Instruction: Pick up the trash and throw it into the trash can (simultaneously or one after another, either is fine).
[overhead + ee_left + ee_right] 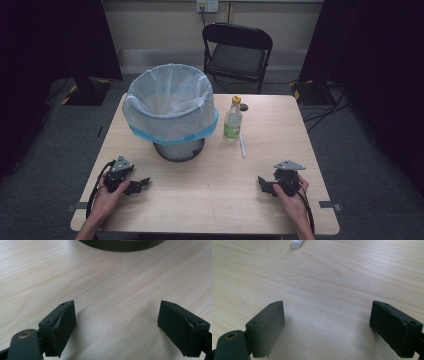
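A waste bin (172, 107) lined with a white and blue bag stands on the wooden table (210, 200), left of centre. To its right are an upright clear bottle (232, 120) with a yellow cap and green label, and a white stick (242, 145) lying flat. My left gripper (140, 186) rests near the front left, open, with bare table between its jaws (116, 322); the bin's dark base (122, 244) lies ahead of it. My right gripper (264, 185) rests near the front right, open over bare wood (327, 325), with the white stick's end (295, 243) ahead.
A small dark cap (243, 106) lies behind the bottle. A black folding chair (237, 50) stands beyond the table's far edge. Dark curtains and stands flank the table, and cables lie on the floor at the right.
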Demonstrator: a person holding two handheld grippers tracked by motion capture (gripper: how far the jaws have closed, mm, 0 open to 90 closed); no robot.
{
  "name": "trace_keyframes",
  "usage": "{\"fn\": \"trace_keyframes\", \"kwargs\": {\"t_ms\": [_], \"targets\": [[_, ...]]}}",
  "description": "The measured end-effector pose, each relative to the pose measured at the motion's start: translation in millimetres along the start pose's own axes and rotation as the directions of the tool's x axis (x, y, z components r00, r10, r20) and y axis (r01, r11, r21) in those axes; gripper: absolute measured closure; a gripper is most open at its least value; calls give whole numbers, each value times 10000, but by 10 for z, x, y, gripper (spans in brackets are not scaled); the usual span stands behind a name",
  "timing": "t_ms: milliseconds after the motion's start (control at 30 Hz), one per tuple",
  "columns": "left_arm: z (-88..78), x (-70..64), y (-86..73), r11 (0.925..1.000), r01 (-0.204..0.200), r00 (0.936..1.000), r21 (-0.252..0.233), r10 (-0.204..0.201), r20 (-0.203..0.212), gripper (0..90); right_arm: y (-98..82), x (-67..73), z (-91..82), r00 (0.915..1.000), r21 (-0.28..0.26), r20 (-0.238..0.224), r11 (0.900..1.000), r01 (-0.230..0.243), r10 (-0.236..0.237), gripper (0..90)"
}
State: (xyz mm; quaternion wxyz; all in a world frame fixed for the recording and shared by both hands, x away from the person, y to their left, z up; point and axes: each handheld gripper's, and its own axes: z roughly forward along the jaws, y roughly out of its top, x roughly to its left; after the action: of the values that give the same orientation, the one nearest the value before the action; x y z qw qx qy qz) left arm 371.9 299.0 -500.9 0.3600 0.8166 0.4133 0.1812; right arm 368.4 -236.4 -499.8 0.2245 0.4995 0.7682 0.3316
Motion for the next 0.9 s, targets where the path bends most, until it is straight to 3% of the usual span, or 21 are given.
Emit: {"fn": "trace_keyframes", "kwargs": {"t_ms": [200,433,667,867,900], "targets": [[0,0,0,10000,1,10000,-1,-1,-1,147,0,2,0,10000,-4,17,10000,-10,10,119],[0,0,0,10000,-6,10000,2,6,-13,147,31,20,-18,9998,83,-195,9999,79,-77,204],[-1,0,0,10000,-11,10000,12,11,-3,147,88,69,-40,9992,76,-350,9998,171,-168,199],[-2,3,1,10000,-60,10000,18,60,-28,147,178,79,-67,9969,-43,-775,9999,145,-148,235],[-1,1,0,10000,-11,10000,10,11,-2,147,262,92,-69,9945,-175,-1026,9997,175,-192,246]]}}
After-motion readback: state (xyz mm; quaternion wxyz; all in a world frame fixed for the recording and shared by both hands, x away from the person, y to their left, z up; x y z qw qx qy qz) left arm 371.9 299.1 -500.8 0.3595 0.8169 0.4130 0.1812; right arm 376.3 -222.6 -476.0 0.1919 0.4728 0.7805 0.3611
